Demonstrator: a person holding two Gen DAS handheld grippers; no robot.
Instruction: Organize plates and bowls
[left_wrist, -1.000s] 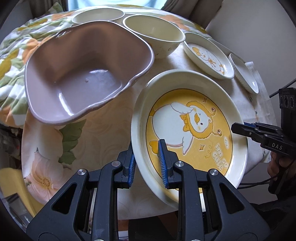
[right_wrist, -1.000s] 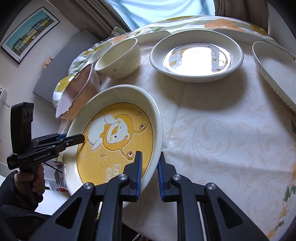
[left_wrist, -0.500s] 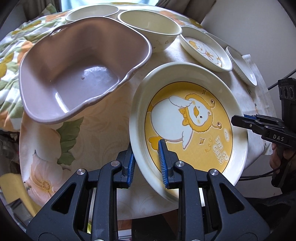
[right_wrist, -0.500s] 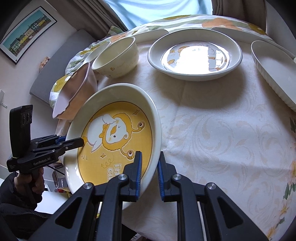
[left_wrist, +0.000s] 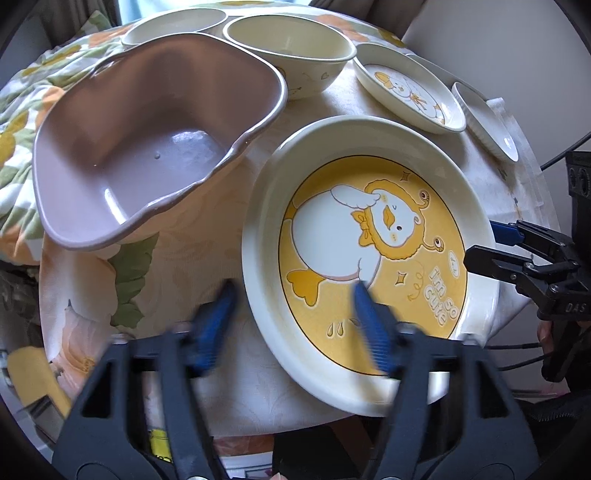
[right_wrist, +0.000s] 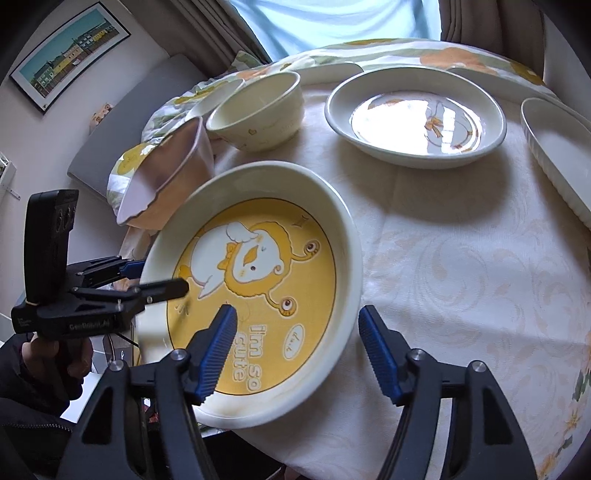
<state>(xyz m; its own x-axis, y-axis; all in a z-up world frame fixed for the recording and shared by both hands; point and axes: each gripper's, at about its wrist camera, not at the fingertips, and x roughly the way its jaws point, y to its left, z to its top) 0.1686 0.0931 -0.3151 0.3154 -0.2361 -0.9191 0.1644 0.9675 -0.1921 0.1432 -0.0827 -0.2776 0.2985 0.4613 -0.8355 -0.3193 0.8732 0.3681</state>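
Looking along the left tool (left_wrist: 291, 325): its blue pads are blurred and spreading apart, one on either side of the near rim of the yellow duck plate (left_wrist: 369, 258), neither pressing on it. That plate lies on the table (left_wrist: 207, 280) at its near edge. Left of the plate, the mauve bowl (left_wrist: 147, 147) stands just beside it. Beyond the plate sit a cream bowl (left_wrist: 291, 51), a small duck dish (left_wrist: 410, 90) and a white fluted dish (left_wrist: 487, 122). At the plate's right rim, the right tool (left_wrist: 487, 243) reaches in with its jaws parted.

Looking along the right tool (right_wrist: 295, 350): its jaws are opening, straddling the plate's (right_wrist: 258, 295) near rim without touching. Across the plate, the left tool (right_wrist: 159, 277) stands parted at the far-left rim. Beyond the plate: cream bowl (right_wrist: 258, 110), glare-lit duck dish (right_wrist: 413, 118), fluted dish (right_wrist: 557, 147) furthest right. Mauve bowl (right_wrist: 166, 173) is left of the plate.
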